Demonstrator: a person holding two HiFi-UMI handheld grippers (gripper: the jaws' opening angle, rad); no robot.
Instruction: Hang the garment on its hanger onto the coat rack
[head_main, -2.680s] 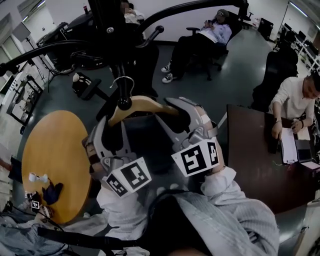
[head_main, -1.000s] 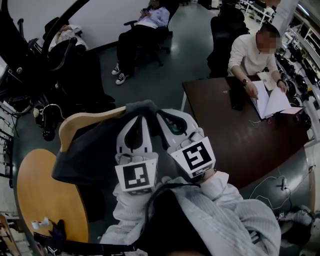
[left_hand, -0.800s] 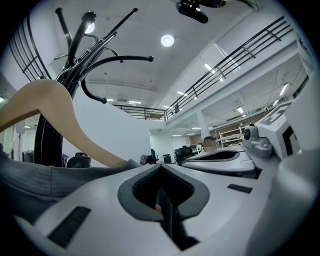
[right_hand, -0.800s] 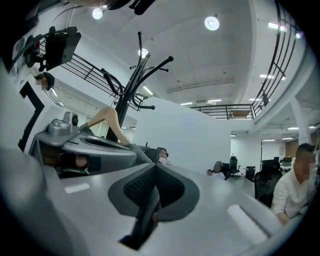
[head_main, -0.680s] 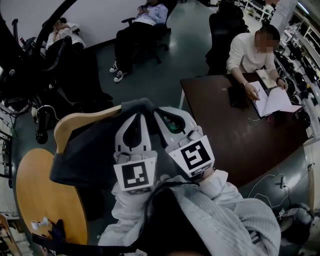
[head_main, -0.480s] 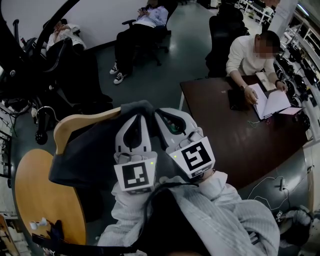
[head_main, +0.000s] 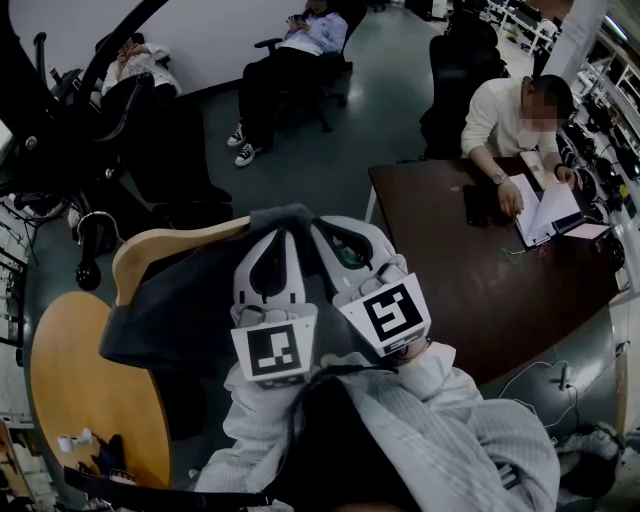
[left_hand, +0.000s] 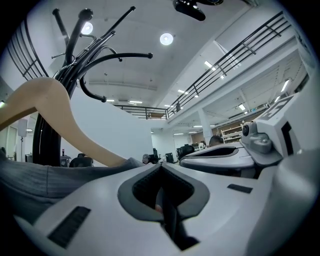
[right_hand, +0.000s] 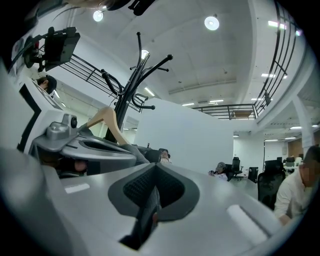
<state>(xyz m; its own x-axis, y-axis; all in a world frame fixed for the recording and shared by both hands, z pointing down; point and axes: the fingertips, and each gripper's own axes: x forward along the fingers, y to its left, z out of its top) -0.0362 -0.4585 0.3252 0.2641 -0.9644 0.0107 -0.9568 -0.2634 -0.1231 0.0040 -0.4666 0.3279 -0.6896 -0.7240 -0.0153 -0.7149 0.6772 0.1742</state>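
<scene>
A dark grey garment (head_main: 185, 300) hangs on a wooden hanger (head_main: 150, 250), whose metal hook (head_main: 88, 222) points left toward the black coat rack (head_main: 45, 110). My left gripper (head_main: 272, 235) and right gripper (head_main: 325, 228) sit side by side at the garment's right shoulder, both shut with dark fabric pinched in their jaws. In the left gripper view the hanger (left_hand: 55, 115) and garment (left_hand: 40, 177) lie left of the left gripper (left_hand: 160, 167), with the rack (left_hand: 75, 55) above. The right gripper view shows the right gripper (right_hand: 155, 170), the hanger (right_hand: 107, 122) and the rack (right_hand: 132, 80).
A round wooden table (head_main: 80, 400) stands at lower left. On the right is a dark desk (head_main: 480, 270) where a person (head_main: 510, 110) sits. Another person (head_main: 290, 50) sits in a chair at the back. More chairs and gear crowd the rack's base (head_main: 150, 140).
Since the earliest frame the hanger has turned, so its hook now points left instead of up. Over the last second the grippers and garment have barely moved.
</scene>
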